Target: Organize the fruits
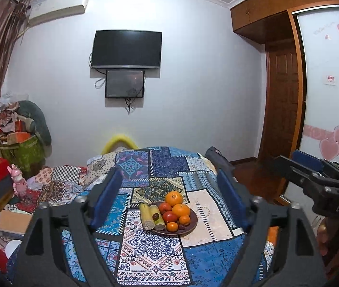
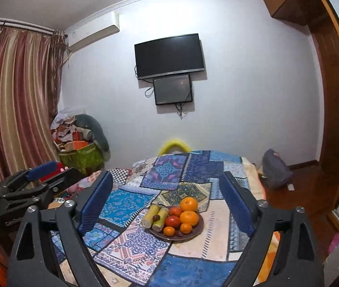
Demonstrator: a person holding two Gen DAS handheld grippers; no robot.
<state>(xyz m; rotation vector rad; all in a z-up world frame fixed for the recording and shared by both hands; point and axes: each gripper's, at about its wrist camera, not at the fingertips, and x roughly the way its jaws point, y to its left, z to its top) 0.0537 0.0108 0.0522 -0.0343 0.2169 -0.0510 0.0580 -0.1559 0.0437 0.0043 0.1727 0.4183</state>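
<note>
A dark brown plate (image 1: 192, 224) (image 2: 199, 229) sits on a table covered with a blue patchwork cloth (image 1: 145, 246) (image 2: 133, 246). It holds several oranges (image 1: 173, 197) (image 2: 188, 203), two red tomatoes (image 1: 170, 217) (image 2: 172, 221), two pale yellow-green cane pieces (image 1: 146, 216) (image 2: 150, 216) and small dark fruits (image 1: 156, 216). My left gripper (image 1: 169, 191) is open and empty, held above and short of the plate. My right gripper (image 2: 168, 191) is also open and empty, at about the same distance. Each gripper shows at the edge of the other's view (image 1: 313, 174) (image 2: 37, 179).
A wall with two dark screens (image 1: 126, 49) (image 2: 169, 56) stands behind the table. Piled boxes and a green bin (image 1: 22, 148) (image 2: 80, 153) are at the left, with curtains (image 2: 13, 100). A wooden wardrobe and door (image 1: 281, 100) are at the right. A grey bag (image 2: 275, 168) lies on the floor.
</note>
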